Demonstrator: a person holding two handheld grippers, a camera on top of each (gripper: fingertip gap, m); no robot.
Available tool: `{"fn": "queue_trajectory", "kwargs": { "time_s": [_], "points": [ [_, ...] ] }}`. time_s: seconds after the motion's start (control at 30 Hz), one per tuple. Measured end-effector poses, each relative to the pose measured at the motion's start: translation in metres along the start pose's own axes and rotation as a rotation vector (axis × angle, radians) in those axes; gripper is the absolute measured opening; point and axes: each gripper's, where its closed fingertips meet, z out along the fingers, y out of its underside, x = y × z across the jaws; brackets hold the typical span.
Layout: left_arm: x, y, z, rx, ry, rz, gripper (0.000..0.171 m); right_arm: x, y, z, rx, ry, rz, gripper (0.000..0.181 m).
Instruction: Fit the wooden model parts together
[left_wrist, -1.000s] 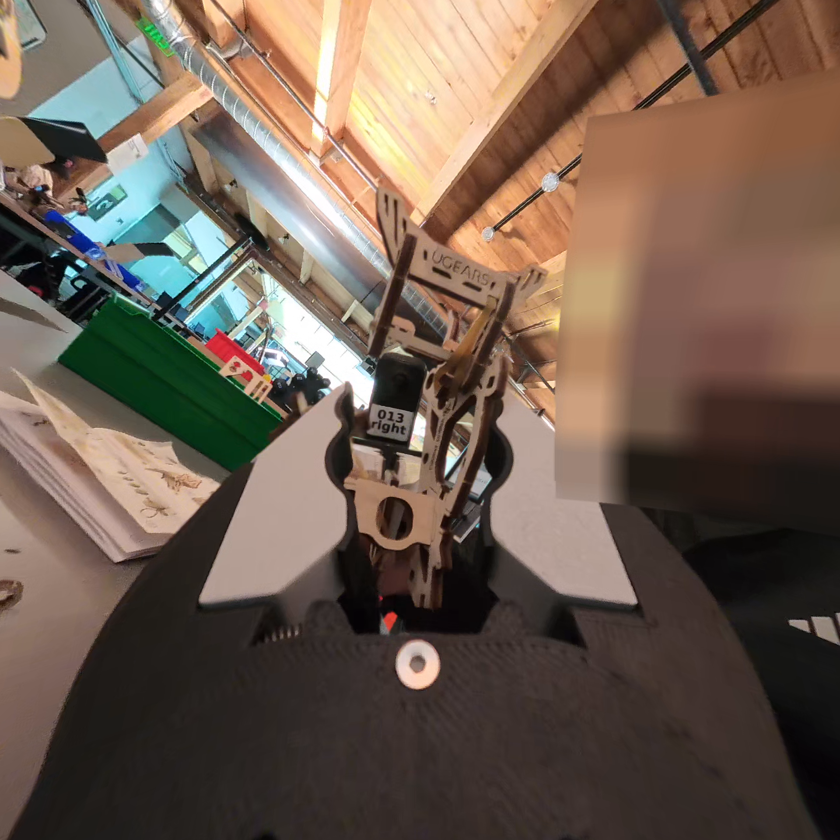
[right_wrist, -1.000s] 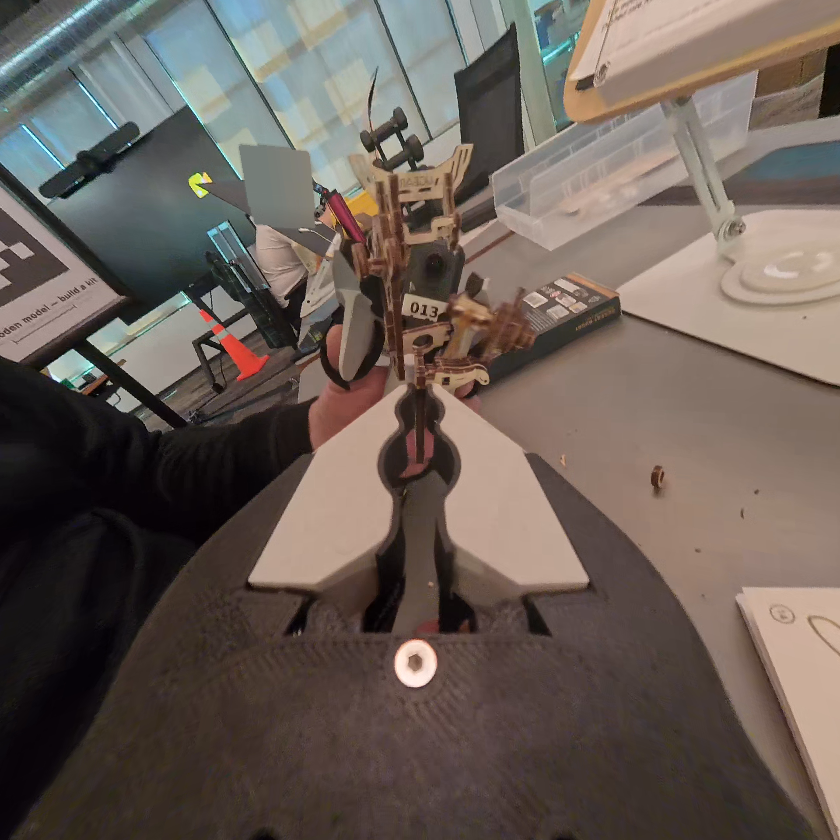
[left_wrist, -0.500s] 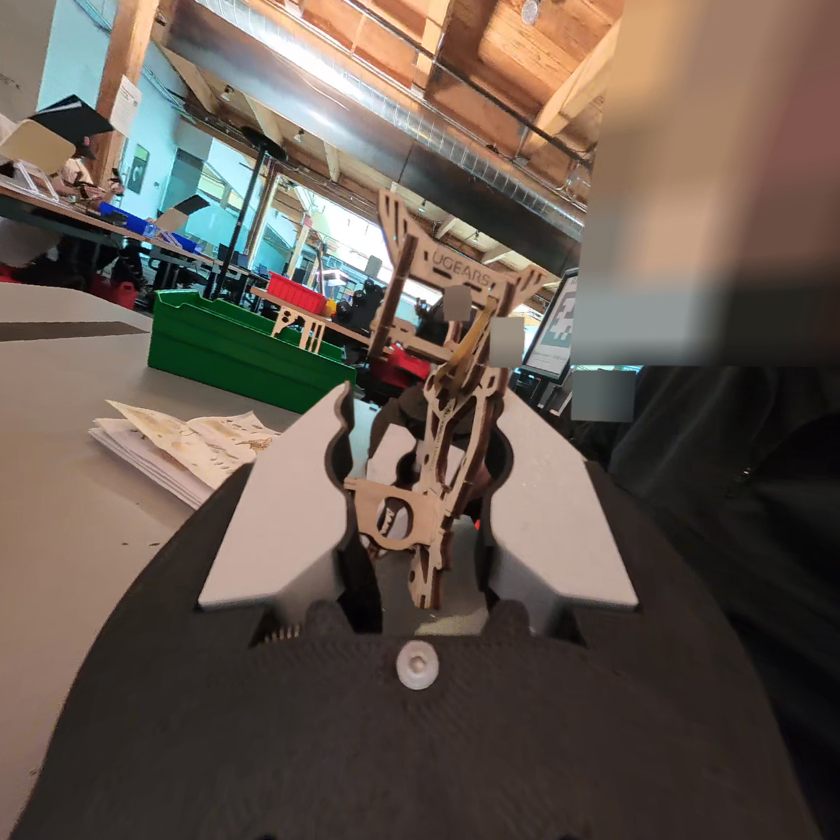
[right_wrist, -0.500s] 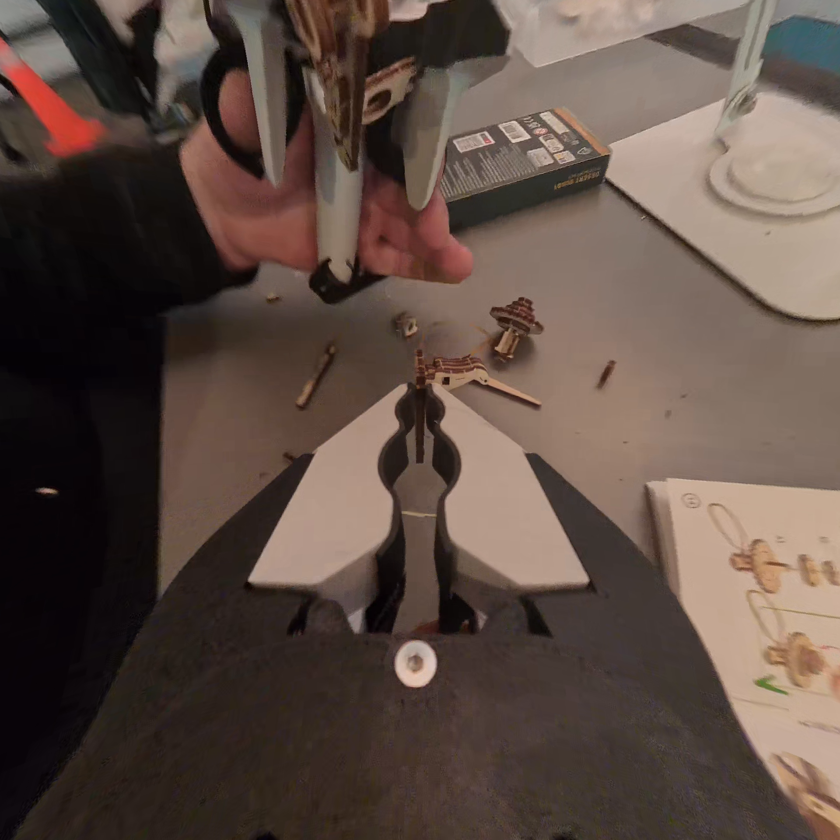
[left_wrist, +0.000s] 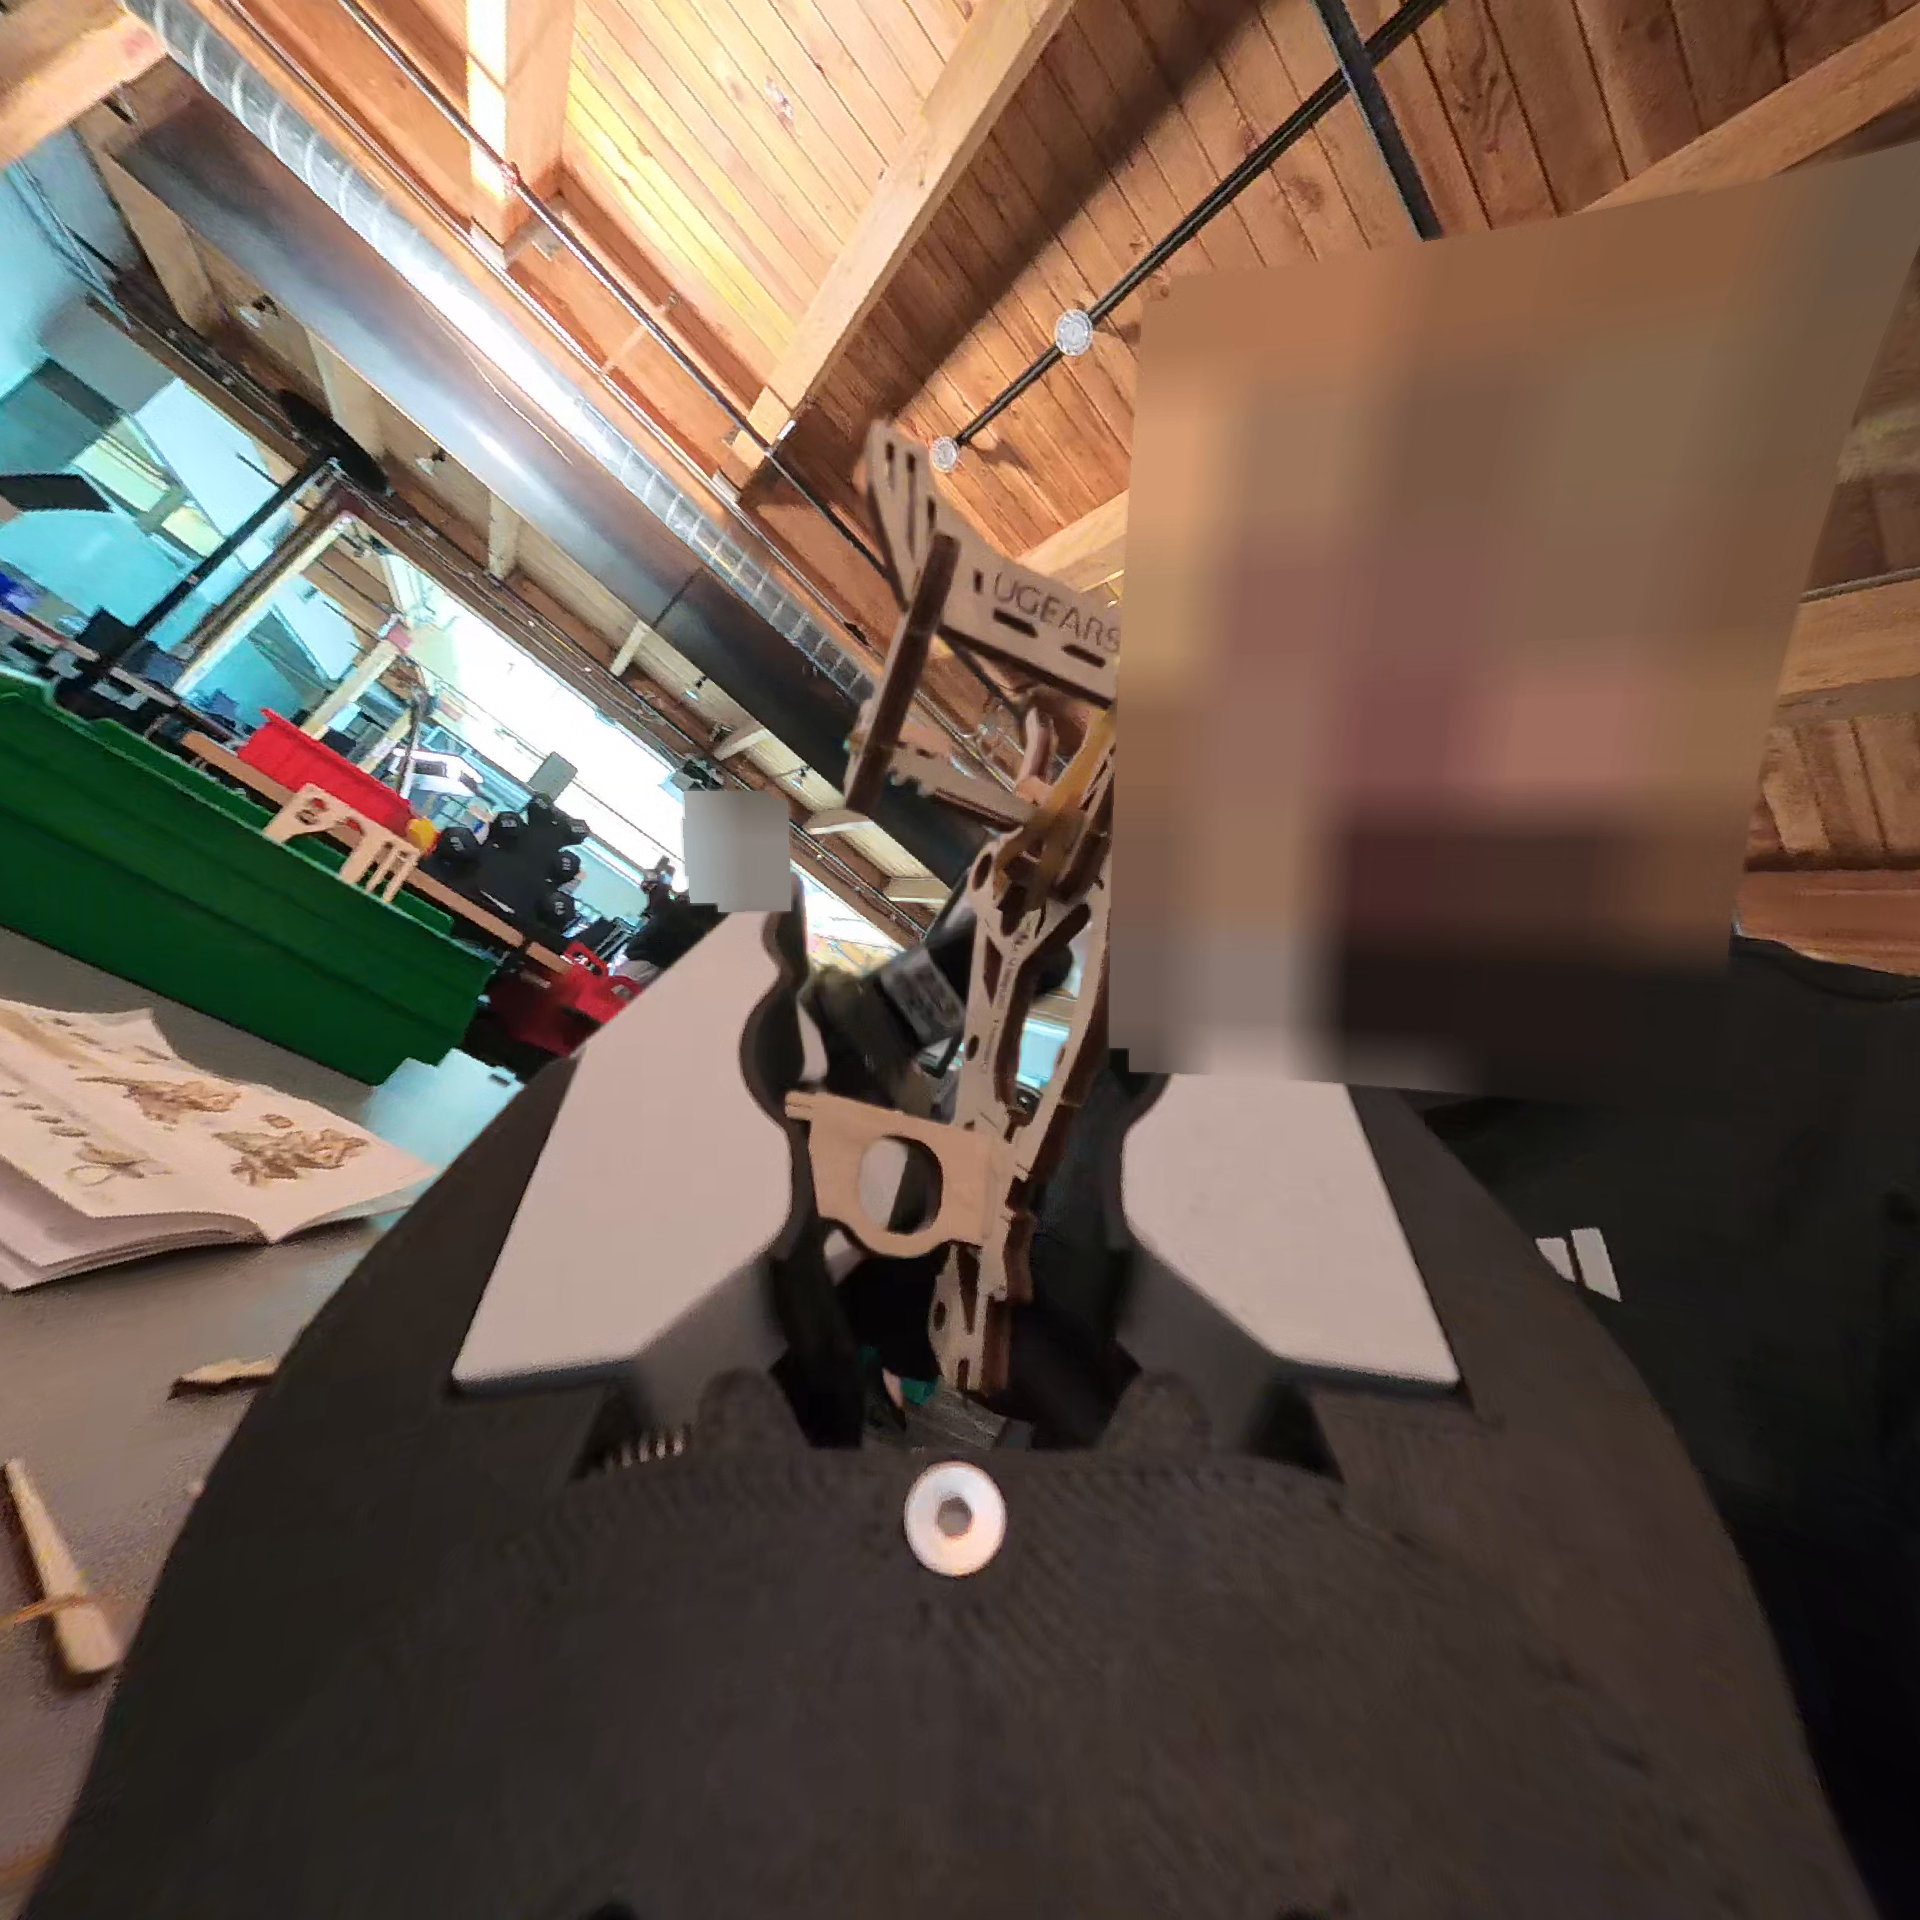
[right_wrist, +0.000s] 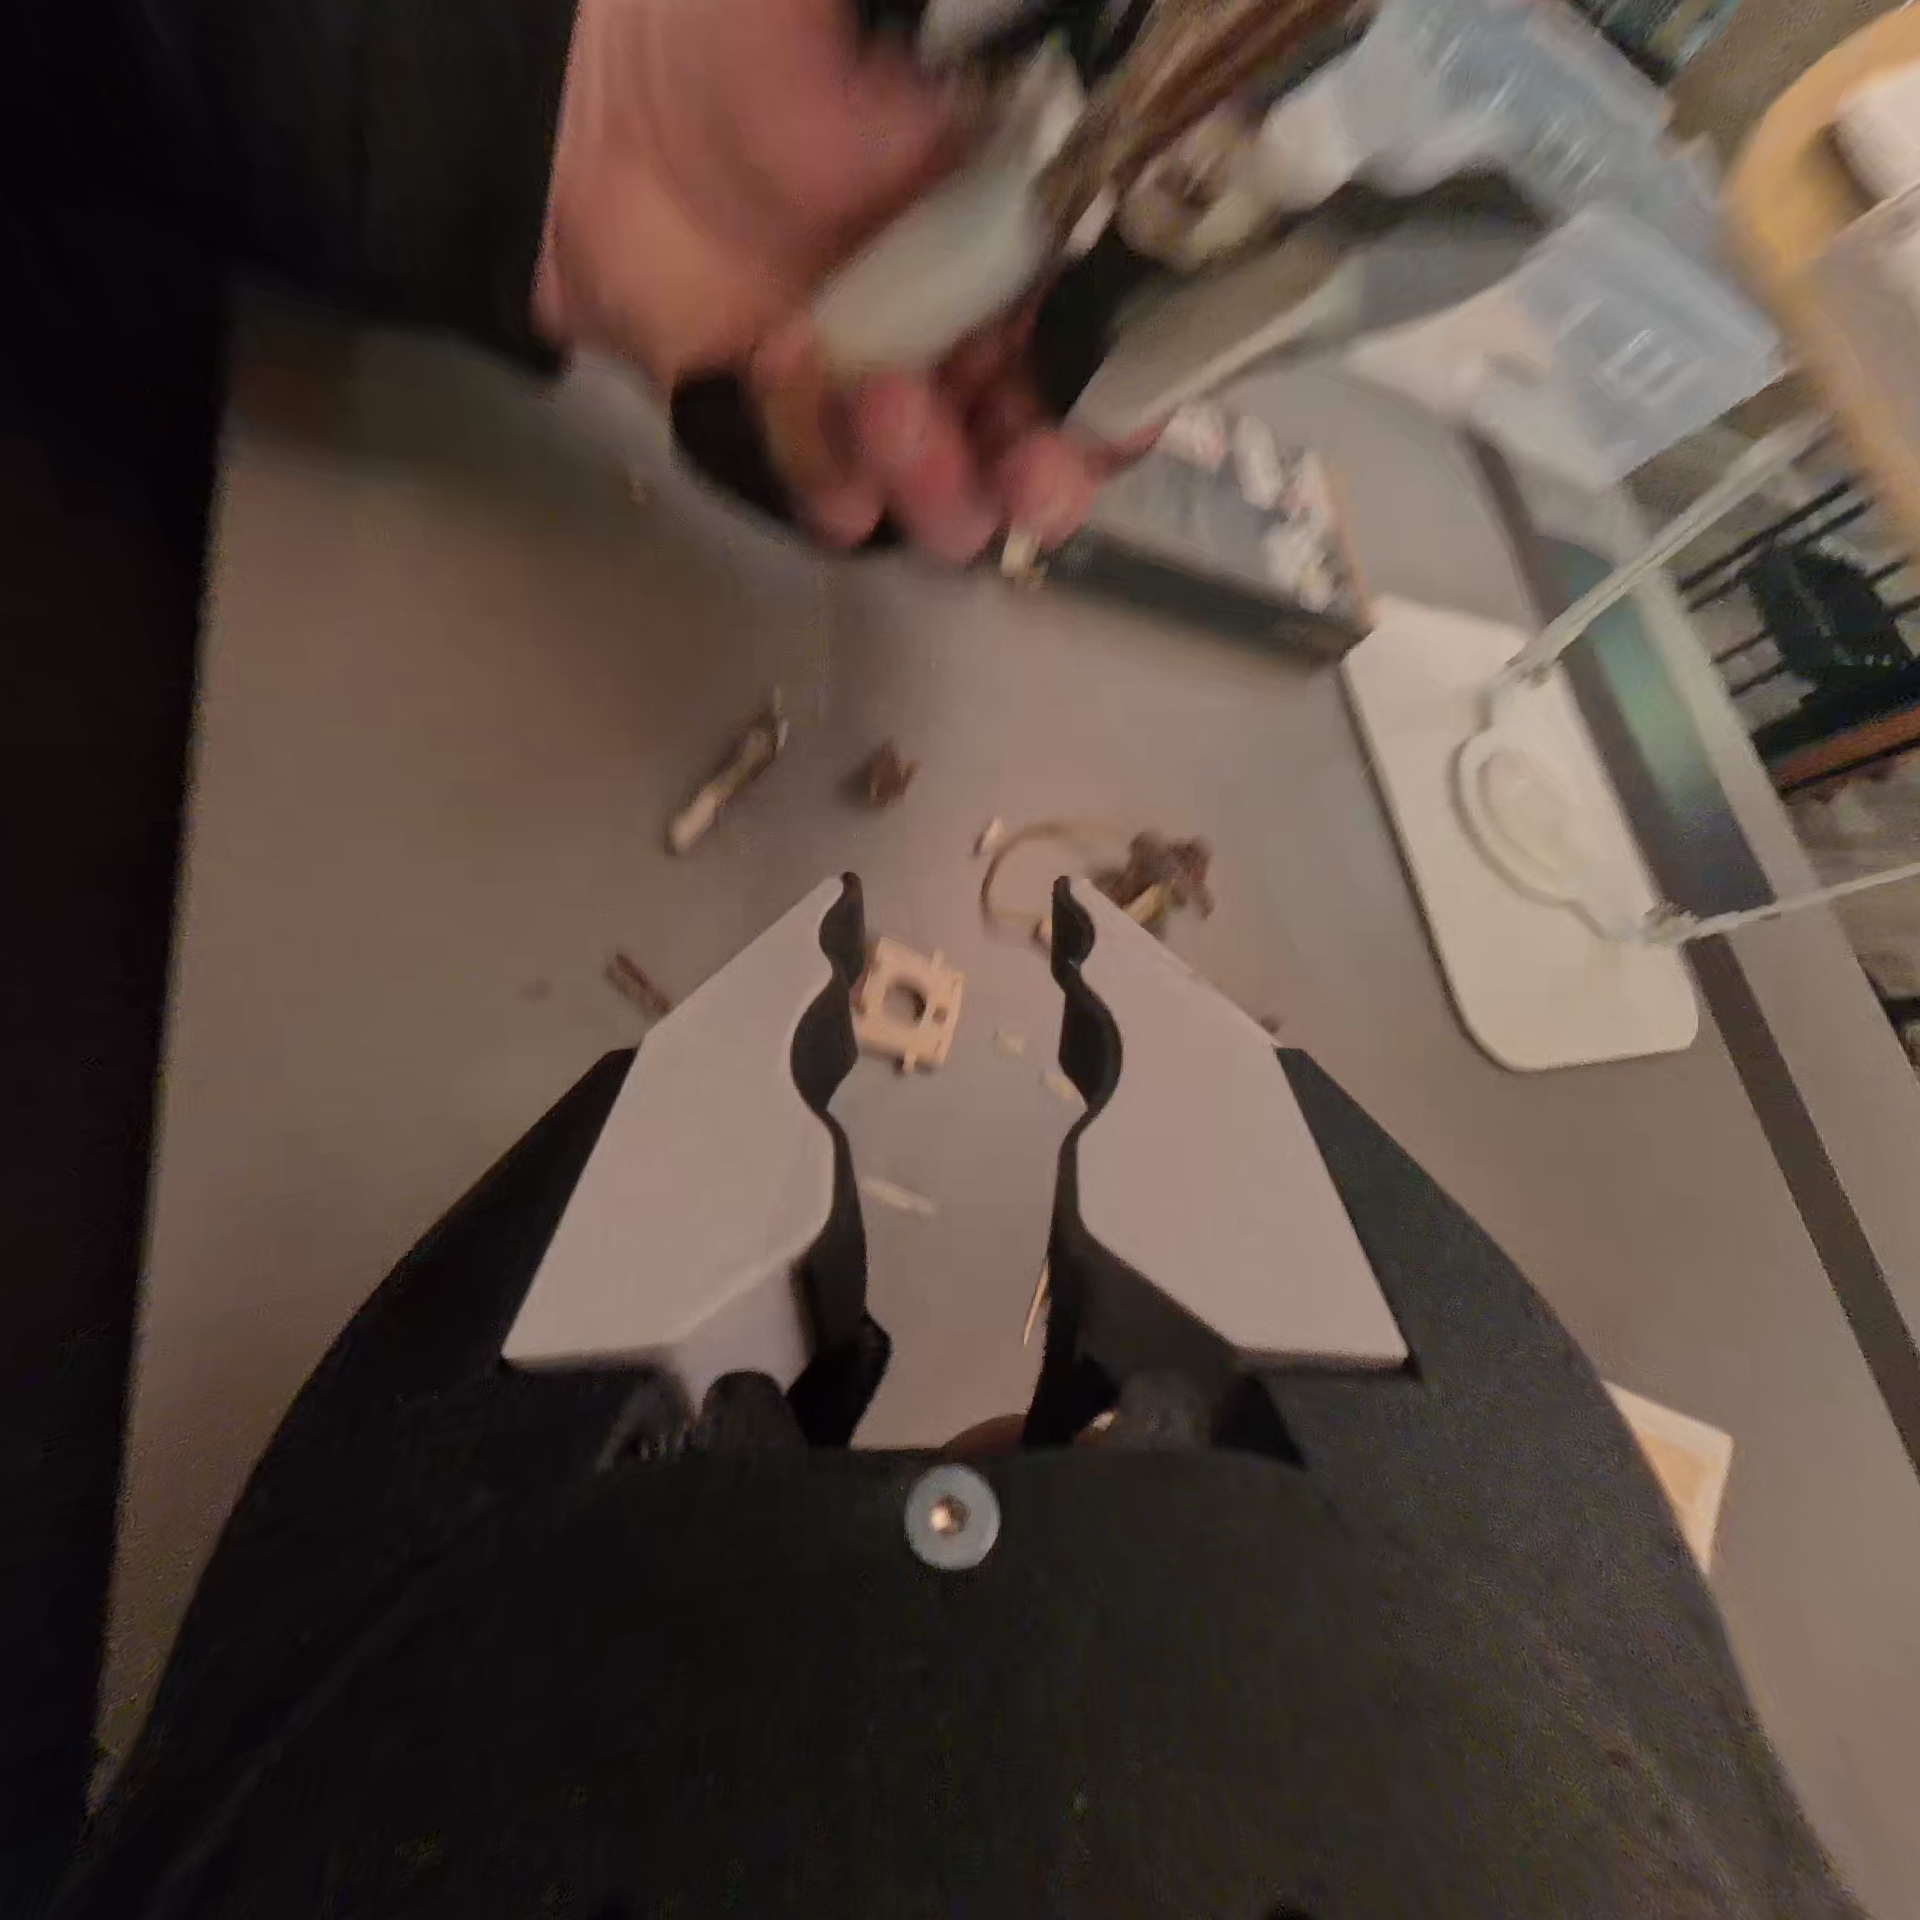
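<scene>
My left gripper (left_wrist: 956, 997) is shut on the partly built wooden model (left_wrist: 1023, 987), which stands upright between its fingers and points toward the ceiling. A square plate with a round hole (left_wrist: 899, 1174) sticks out of the model's left side. My right gripper (right_wrist: 954, 888) is open and empty, tilted down over the grey table (right_wrist: 416, 727). A small square wooden part with a hole (right_wrist: 909, 1003) lies on the table between its fingers. Loose wooden parts (right_wrist: 1153, 868) and a thin ring (right_wrist: 1029, 862) lie just beyond. The left gripper with the model (right_wrist: 1039, 208) shows blurred at the top, held by a hand.
Green bins (left_wrist: 208, 883) and an open instruction booklet (left_wrist: 156, 1143) lie left of the left gripper, with a wooden stick (left_wrist: 62, 1600) nearer. A dark box (right_wrist: 1226, 551), a white stand base (right_wrist: 1507, 831) and a clear plastic container (right_wrist: 1558, 208) sit right of the right gripper.
My right gripper was shut on a small wooden part; it has opened, holds nothing, and has dropped toward the table. The left gripper has tilted back up with the model.
</scene>
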Motion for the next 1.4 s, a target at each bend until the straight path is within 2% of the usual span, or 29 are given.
{"fn": "queue_trajectory", "kwargs": {
  "time_s": [0.1,0.17,0.23,0.33,0.4,0.53,0.63,0.7,0.77,0.83,0.9,0.97,1.03,1.13,1.17,1.23,1.3,1.4],
  "points": [
    [0.012,0.006,0.007,-0.035,0.041,-0.012,0.056,0.028,-0.061,-0.021,0.256,-0.047,0.228,0.035],
    [0.021,0.011,0.014,-0.057,0.077,-0.017,0.056,0.048,-0.091,-0.029,0.395,-0.080,0.355,0.032],
    [0.029,0.016,0.021,-0.083,0.109,-0.019,0.056,0.056,-0.104,-0.024,0.434,-0.121,0.399,0.028],
    [0.033,0.025,0.027,-0.113,0.115,-0.016,0.056,0.047,-0.119,-0.011,0.444,-0.178,0.383,0.019],
    [0.035,0.026,0.026,-0.098,0.108,0.001,0.056,0.045,-0.122,-0.005,0.434,-0.181,0.374,0.004],
    [0.029,0.020,0.020,-0.066,0.037,0.030,0.057,0.051,-0.120,0.002,0.416,-0.188,0.429,0.001],
    [0.025,0.020,0.014,-0.107,-0.064,0.095,0.056,0.061,-0.125,-0.013,0.481,-0.190,0.427,0.016],
    [0.026,0.016,0.011,-0.125,-0.111,0.142,0.055,0.054,-0.136,-0.030,0.539,-0.300,0.406,0.022],
    [0.025,0.017,0.011,-0.162,-0.165,0.189,0.056,0.040,-0.143,-0.037,0.523,-0.394,0.343,0.031],
    [0.027,0.018,0.013,-0.194,-0.186,0.227,0.056,0.027,-0.143,-0.033,0.465,-0.416,0.265,0.036],
    [0.028,0.022,0.017,-0.230,-0.211,0.268,0.056,0.019,-0.140,-0.024,0.413,-0.401,0.209,0.030],
    [0.030,0.023,0.018,-0.244,-0.222,0.285,0.057,0.012,-0.140,-0.020,0.399,-0.397,0.176,0.014],
    [0.032,0.021,0.017,-0.244,-0.230,0.289,0.056,0.013,-0.140,-0.019,0.415,-0.390,0.193,0.014],
    [0.031,0.017,0.016,-0.241,-0.286,0.332,0.080,0.022,-0.143,-0.022,0.485,-0.412,0.300,0.014],
    [0.032,0.012,0.014,-0.227,-0.314,0.358,0.087,0.027,-0.143,-0.024,0.519,-0.433,0.361,0.014],
    [0.025,0.003,0.002,-0.247,-0.474,0.468,0.103,0.042,-0.143,-0.029,0.588,-0.464,0.497,0.014],
    [0.022,0.001,-0.009,-0.351,-0.640,0.639,0.098,0.053,-0.139,-0.030,0.621,-0.476,0.600,0.014],
    [0.023,-0.013,-0.018,-0.474,-0.910,1.008,0.088,0.055,-0.135,-0.024,0.597,-0.471,0.658,0.014]
  ]
}}
